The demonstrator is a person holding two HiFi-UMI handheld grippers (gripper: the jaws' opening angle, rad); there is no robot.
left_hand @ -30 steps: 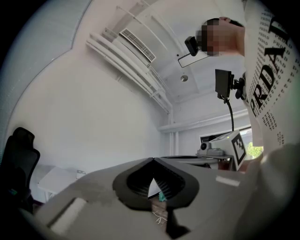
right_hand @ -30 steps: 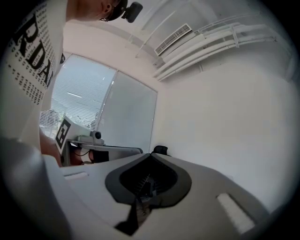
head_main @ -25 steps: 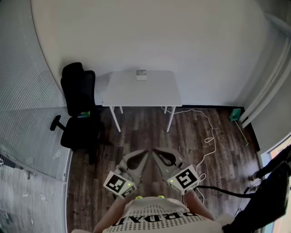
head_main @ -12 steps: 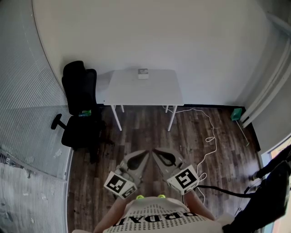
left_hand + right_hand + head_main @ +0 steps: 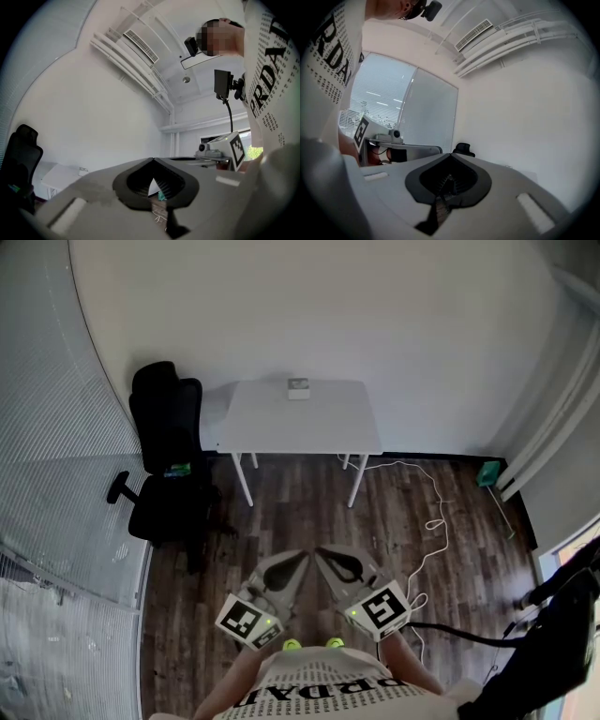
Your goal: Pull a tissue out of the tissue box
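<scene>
**Sparsely furnished office room**

Reading as a workplace through a black high-backed wheeled office chair (image 5: 167,460) standing just beside a white rectangular table on thin white legs (image 5: 300,423), both sitting at a plain white wall (image 5: 309,306). Running down the left side, a frosted glass partition with horizontal blinds (image 5: 56,456). Lying underfoot, dark wood-plank flooring (image 5: 300,521) with a thin white cable (image 5: 437,521) trailing across it. Hanging overhead in the left gripper view, a white slatted ceiling air vent (image 5: 140,46) near long white ceiling pipes (image 5: 126,65).
</scene>
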